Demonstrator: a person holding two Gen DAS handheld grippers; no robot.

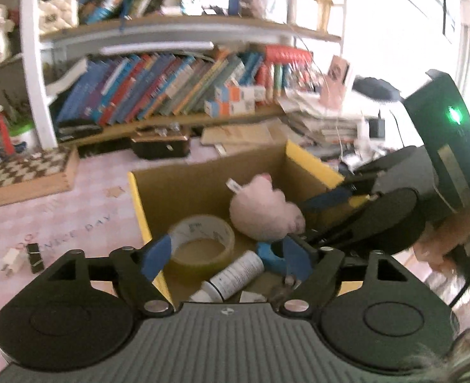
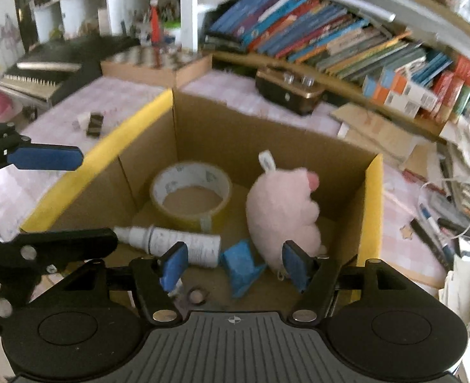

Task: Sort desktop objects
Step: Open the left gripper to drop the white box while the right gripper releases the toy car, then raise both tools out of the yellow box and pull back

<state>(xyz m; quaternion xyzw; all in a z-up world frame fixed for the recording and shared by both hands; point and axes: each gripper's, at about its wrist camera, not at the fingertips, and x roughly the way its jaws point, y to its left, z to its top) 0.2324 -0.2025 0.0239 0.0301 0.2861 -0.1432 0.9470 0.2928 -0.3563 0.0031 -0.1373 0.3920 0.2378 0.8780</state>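
Left wrist view: left tongs (image 1: 225, 255) stood open over the box (image 1: 136, 198), nothing between the pads. Right tongs (image 2: 233, 263) were open too, empty, just above the plush (image 2: 282, 210). Tape (image 2: 191, 191), bottle (image 2: 174, 242) and a blue wad (image 2: 241, 266) lay inside the box. Drop-off step looked finished. Next: fetch the clip (image 1: 35, 257) and what was probably a plug (image 1: 13, 260) on the tabletop (image 1: 43, 217); blurry.

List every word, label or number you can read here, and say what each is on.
"NICE DAY": on the pink checked tablecloth, left wrist view; blurred, best reading.
White bottle label: print too small.
Tape roll inner print: blurred.
Book spines and small cartons: blurred.
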